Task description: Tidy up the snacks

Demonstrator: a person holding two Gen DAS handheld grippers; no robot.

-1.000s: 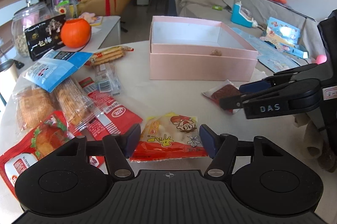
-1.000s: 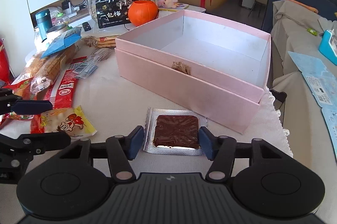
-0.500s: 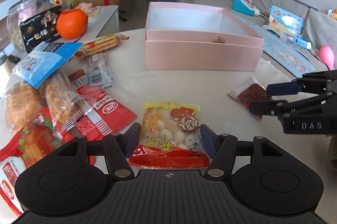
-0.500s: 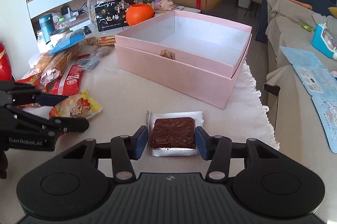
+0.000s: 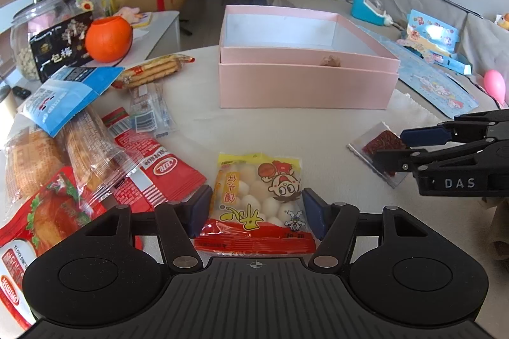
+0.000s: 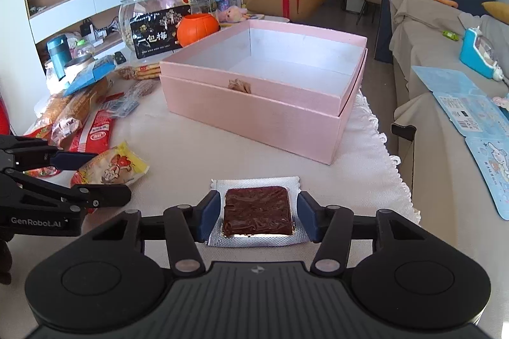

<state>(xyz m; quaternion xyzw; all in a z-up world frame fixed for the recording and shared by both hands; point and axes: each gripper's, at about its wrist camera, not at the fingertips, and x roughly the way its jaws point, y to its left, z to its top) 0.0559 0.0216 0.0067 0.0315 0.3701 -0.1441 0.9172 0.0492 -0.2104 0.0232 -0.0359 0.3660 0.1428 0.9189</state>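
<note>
Two grippers in view, each closed on one snack, low over the table (image 5: pixel 286 132)

- Left gripper (image 5: pixel 256 205): jaws a bit over half open, pads against both sides of the yellow bag (image 5: pixel 257 195) of white balls. Bag's red bottom edge is nearest the camera. Cannot tell whether it is clear of the cloth.
- Right gripper (image 6: pixel 258 211): jaws narrower, pads on the foil margins either side of the brown bar (image 6: pixel 257 210). Cannot tell whether the bar is lifted or resting.
- Seen from the left wrist, the right gripper sits at the right edge, well apart from the bag.
- Pink box (image 5: pixel 305 84): far centre of the table, open. Only a small brown bit at its near wall.
- Remaining snacks lie in a heap on the left side of the table: red packets (image 5: pixel 165 170), bread packs (image 5: pixel 86 144), blue pack (image 5: pixel 70 94), biscuit sticks (image 5: pixel 152 71).
- Orange pot (image 5: pixel 108 38) and glass jar (image 5: pixel 28 27) stand on a side unit, far left
</note>
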